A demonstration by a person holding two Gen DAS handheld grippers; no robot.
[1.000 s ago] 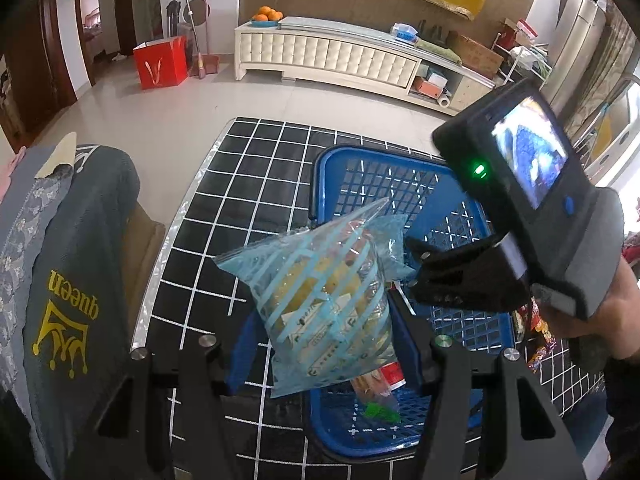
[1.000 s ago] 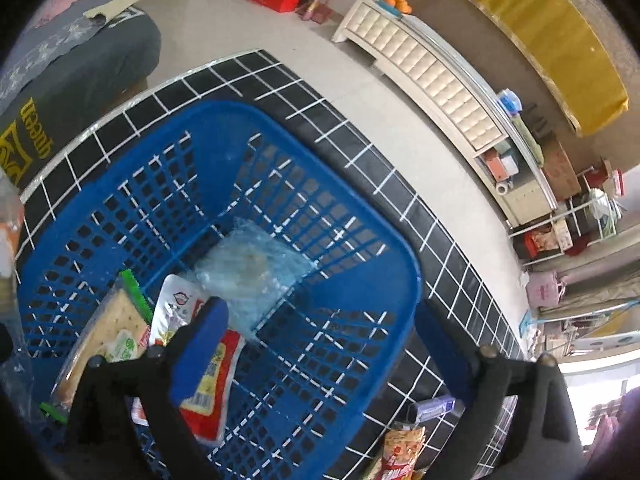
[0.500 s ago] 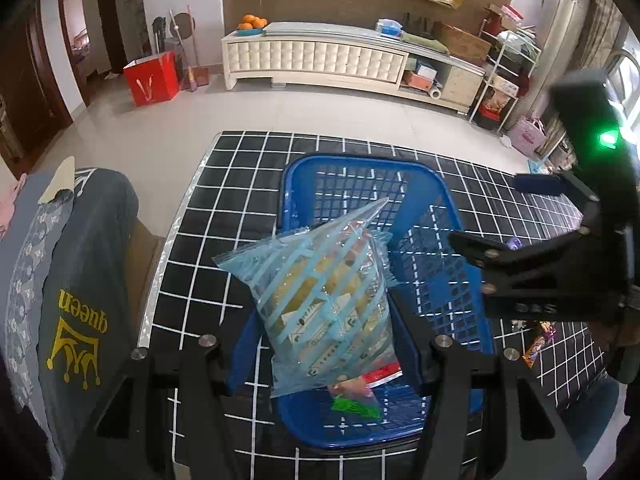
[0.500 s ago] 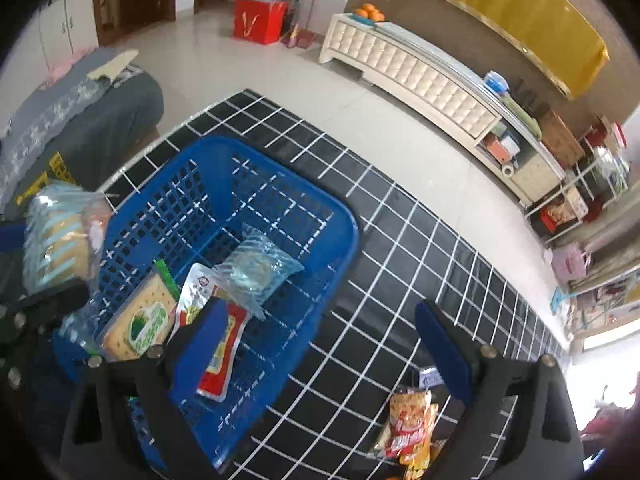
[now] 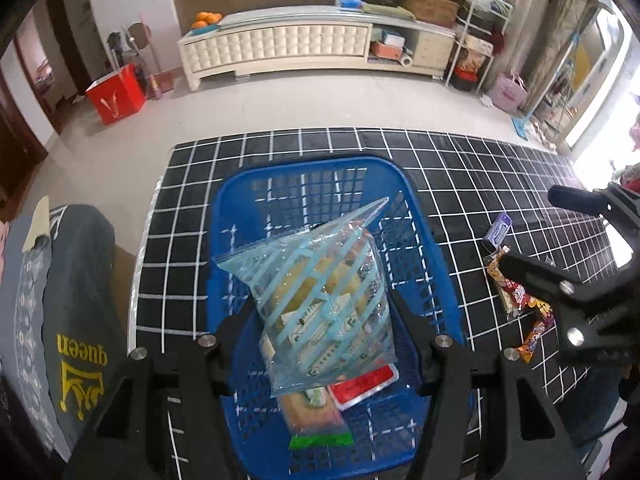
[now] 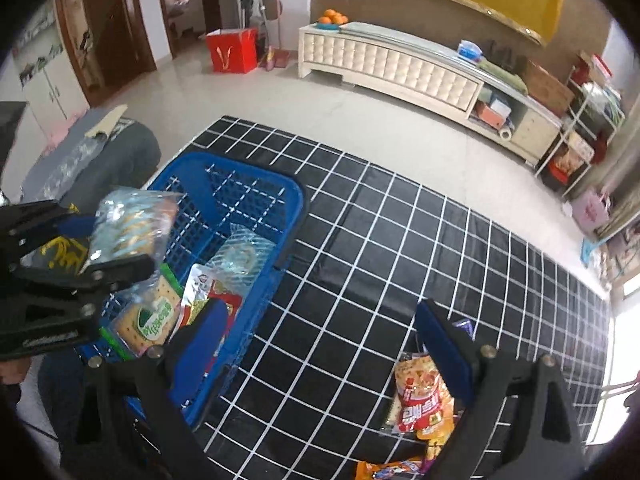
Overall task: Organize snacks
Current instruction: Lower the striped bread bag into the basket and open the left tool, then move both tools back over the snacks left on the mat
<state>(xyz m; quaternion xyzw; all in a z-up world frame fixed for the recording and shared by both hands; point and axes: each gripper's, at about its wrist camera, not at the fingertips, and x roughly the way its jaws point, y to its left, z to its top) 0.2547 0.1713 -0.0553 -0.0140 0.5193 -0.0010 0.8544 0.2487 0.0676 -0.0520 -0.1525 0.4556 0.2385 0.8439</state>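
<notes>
- Snacks sorted into a blue basket (image 5: 332,184) on the black grid-patterned table (image 5: 480,168); several packets lying on its floor, more loose on the table to its right.
- Far left: grey cloth with yellow "queen" print (image 5: 80,344), off the table edge.
- Left gripper (image 5: 324,344) pinching a clear blue-striped bag (image 5: 320,292) of biscuits by its lower part, hanging above the basket, not touching the packets below.
- Probably light and soft, film crinkly and slippery; contents likely brittle, so best held at the sealed edge or a flat end, not squeezed across the biscuits.
- Under it: a green-labelled cracker pack (image 6: 154,318) and a red packet (image 5: 362,384), resting on the basket floor.
- Right of the basket: a small purple wrapper (image 5: 498,230) and red-orange snack packs (image 6: 420,396) on the table, well apart from the basket.
- Right gripper (image 6: 320,344) with fingers spread wide, holding nothing, hovering over the table between basket and loose packs.
- Those packs likely flat, light, puffy; an edge seam looks the safest hold.
</notes>
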